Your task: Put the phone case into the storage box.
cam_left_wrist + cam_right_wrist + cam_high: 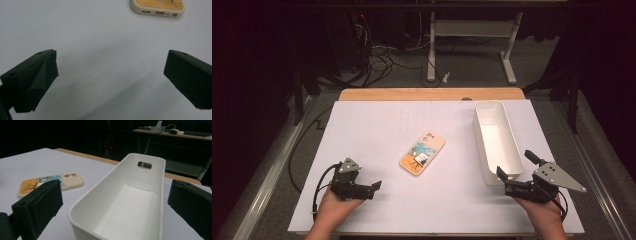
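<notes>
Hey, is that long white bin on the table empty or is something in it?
Empty. The white bin shows a bare floor and walls in the right gripper view; the phone case lies outside it on the table.

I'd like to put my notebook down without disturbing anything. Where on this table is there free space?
Most of the white sheet is bare: the whole far-left stretch beyond the phone case, and the near strip between the left gripper and the right gripper. The right side is crowded: the white bin lies lengthwise there with the right gripper at its near end.
</notes>
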A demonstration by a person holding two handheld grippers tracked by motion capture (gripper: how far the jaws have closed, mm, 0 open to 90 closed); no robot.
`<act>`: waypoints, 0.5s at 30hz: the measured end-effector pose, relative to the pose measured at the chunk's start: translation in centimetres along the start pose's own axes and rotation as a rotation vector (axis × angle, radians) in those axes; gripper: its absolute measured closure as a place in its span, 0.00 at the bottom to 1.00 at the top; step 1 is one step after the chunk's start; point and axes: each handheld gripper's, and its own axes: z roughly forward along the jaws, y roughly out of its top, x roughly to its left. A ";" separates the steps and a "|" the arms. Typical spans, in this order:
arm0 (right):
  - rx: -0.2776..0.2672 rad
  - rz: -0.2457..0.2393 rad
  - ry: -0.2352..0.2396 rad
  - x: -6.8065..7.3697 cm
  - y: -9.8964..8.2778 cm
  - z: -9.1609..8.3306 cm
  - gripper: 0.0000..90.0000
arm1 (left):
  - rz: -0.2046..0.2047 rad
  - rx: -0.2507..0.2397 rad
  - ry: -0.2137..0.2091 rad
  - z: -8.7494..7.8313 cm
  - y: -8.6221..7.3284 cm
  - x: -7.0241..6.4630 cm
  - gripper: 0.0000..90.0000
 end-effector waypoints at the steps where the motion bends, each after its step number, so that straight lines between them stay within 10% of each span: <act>1: 0.001 0.000 0.000 0.0 0.0 0.0 0.00 | 0.001 0.006 -0.003 0.1 0.0 -0.1 0.01; 15: 0.000 0.002 0.002 0.0 -0.1 0.0 0.00 | 0.039 -0.087 -0.018 1.5 1.1 -2.0 0.00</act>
